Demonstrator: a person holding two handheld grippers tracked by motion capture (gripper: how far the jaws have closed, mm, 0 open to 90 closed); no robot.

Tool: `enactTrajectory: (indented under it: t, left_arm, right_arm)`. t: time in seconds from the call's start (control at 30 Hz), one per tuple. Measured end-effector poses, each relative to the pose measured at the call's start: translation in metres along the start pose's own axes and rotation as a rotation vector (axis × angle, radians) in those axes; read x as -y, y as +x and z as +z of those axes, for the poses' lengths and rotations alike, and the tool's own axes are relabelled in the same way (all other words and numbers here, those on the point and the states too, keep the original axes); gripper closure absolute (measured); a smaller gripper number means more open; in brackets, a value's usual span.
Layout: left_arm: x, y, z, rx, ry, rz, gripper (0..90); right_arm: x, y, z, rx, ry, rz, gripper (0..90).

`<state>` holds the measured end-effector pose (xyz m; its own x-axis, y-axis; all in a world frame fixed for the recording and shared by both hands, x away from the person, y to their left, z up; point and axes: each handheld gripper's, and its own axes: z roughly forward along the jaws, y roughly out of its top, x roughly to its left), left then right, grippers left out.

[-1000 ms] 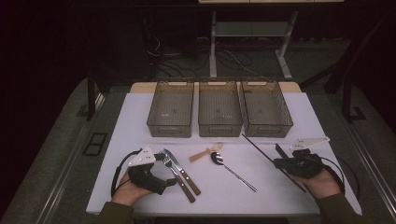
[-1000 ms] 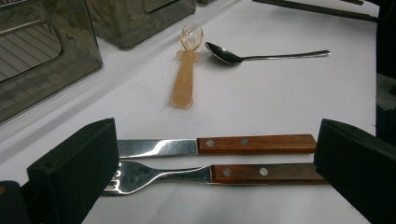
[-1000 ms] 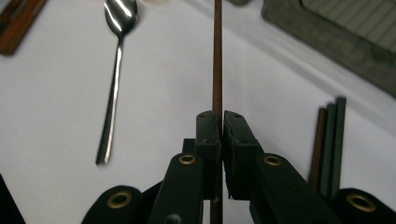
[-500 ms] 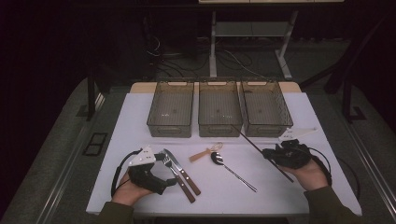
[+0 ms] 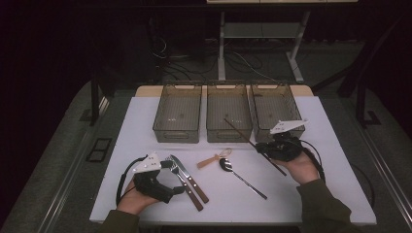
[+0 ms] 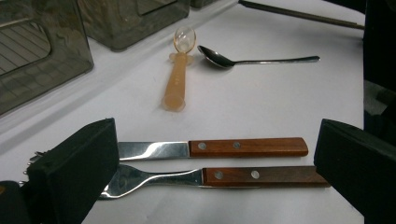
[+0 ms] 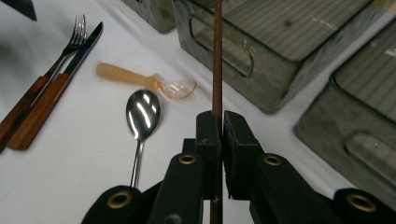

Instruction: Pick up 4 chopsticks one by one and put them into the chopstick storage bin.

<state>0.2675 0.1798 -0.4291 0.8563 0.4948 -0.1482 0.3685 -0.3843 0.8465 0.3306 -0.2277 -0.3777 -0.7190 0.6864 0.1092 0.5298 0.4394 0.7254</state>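
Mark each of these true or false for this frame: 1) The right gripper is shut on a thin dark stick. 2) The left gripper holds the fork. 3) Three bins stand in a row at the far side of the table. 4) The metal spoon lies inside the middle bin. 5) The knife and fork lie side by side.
1) True: the right gripper is clamped on the thin dark stick.
2) False: the left gripper stands open, with the fork lying on the table between its jaws.
3) True: three bins stand in a row.
4) False: the metal spoon lies on the table beside the plastic spoon.
5) True: the knife lies alongside the fork.
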Motion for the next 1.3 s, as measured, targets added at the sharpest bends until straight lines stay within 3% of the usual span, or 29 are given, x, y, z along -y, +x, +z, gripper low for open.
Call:
enactTrajectory:
  t: [0.43, 0.73, 1.13, 1.3]
  left_arm:
    - [0.002, 0.001, -0.001, -0.025, 0.016, -0.028, 0.0]
    - [0.004, -0.001, -0.001, -0.041, -0.008, -0.044, 0.0]
    - [0.005, -0.006, 0.001, -0.020, -0.017, -0.004, 0.0]
    - [0.005, -0.005, 0.001, -0.015, -0.022, -0.008, 0.0]
  right_arm:
    - [-0.031, -0.001, 0.022, -0.021, -0.022, -0.011, 85.3]
    - [-0.058, 0.000, 0.029, -0.032, -0.048, -0.024, 85.4]
    - [-0.099, 0.005, 0.045, -0.038, -0.087, -0.024, 85.3]
    - [-0.119, 0.007, 0.055, -0.032, -0.099, -0.023, 85.3]
